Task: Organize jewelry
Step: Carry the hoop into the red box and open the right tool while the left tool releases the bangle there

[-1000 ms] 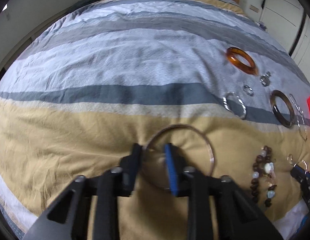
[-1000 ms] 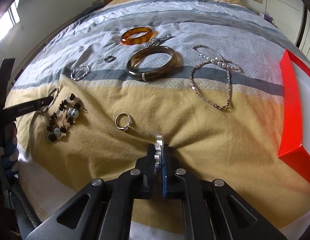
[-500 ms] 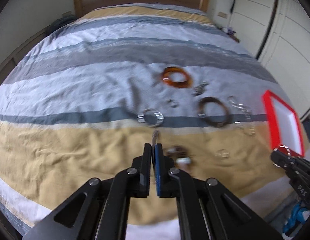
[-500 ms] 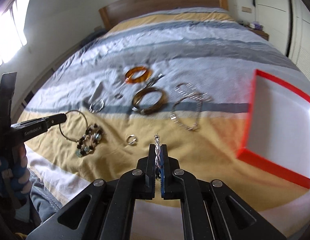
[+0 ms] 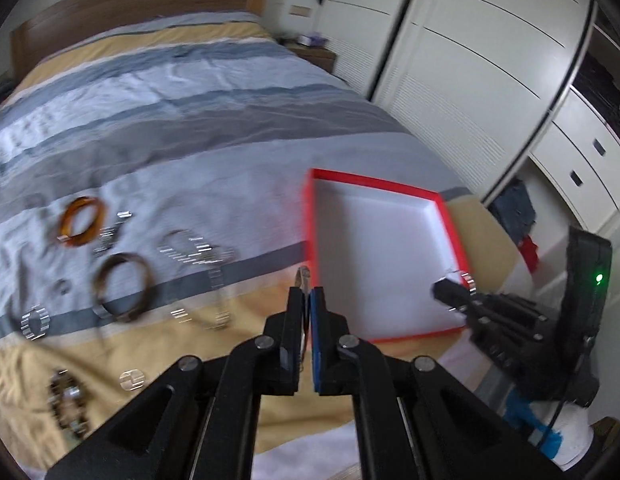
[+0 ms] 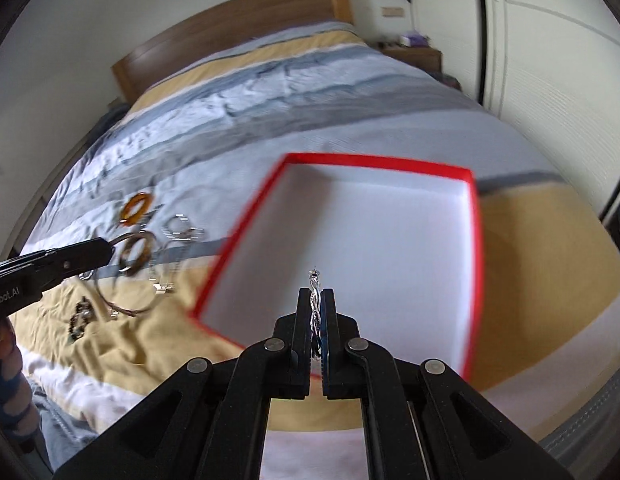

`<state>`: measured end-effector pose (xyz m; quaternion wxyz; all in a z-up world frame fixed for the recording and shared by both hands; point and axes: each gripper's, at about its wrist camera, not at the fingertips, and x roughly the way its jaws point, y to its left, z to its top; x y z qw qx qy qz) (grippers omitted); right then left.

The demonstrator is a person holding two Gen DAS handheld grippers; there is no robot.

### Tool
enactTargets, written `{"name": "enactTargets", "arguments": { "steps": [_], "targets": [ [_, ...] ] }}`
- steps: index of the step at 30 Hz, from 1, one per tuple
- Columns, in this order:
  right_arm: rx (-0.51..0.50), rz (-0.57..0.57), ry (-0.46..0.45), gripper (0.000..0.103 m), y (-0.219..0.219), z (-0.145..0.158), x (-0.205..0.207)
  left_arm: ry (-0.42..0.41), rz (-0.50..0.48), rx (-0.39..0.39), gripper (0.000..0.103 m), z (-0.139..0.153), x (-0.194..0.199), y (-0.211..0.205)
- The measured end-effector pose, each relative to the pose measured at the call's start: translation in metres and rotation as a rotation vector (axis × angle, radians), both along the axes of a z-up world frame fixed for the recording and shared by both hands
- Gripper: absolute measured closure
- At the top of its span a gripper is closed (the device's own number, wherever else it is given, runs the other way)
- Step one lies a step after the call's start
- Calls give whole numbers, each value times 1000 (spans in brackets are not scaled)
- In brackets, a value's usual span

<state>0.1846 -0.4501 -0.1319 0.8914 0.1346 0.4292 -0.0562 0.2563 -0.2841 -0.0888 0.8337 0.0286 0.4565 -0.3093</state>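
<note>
On the striped bed cover (image 5: 198, 128), the loose jewelry lies to the left, all of it smeared by motion blur. Farthest left in the left wrist view sit a small silver band (image 5: 35, 322) and a dark beaded bracelet (image 5: 68, 406) near the cover's lower edge. Above them lies an amber bangle (image 5: 80, 222), and just below it a dark brown bangle (image 5: 124, 288). To the right of the bangles a silver chain (image 5: 206, 272) trails across the grey and yellow stripes, with a small ring (image 5: 132, 380) lower down on the yellow.

The left gripper (image 5: 308, 300) is closed on a thin wire bangle (image 5: 303, 276), seen edge-on between its pads; in the right wrist view that hoop (image 6: 122, 296) hangs below the gripper's tips over the yellow stripe, left of the box.

The red box (image 5: 450, 216), white inside, rests on the bed to the right of the jewelry, well apart from the bangles.

The right gripper (image 6: 316, 300) is clamped on a twisted silver ring (image 6: 315, 304), held upright and poised above the box's white floor near its nearer rim (image 6: 214, 296).
</note>
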Motion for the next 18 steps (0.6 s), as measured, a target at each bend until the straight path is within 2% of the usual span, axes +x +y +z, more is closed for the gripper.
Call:
{"name": "enactTargets", "arguments": {
  "steps": [3, 5, 13, 18],
  "targets": [
    [43, -8, 9, 99, -19, -13, 3, 38, -49, -36, 99, -13, 7, -42],
    [78, -14, 20, 99, -28, -24, 6, 57, -58, -34, 99, -28, 14, -62],
    [53, -12, 71, 99, -40, -51, 13, 150, -52, 47, 99, -87, 22, -74],
    [6, -8, 75, 99, -37, -53, 11, 162, -105, 52, 99, -95, 7, -93]
  ]
}}
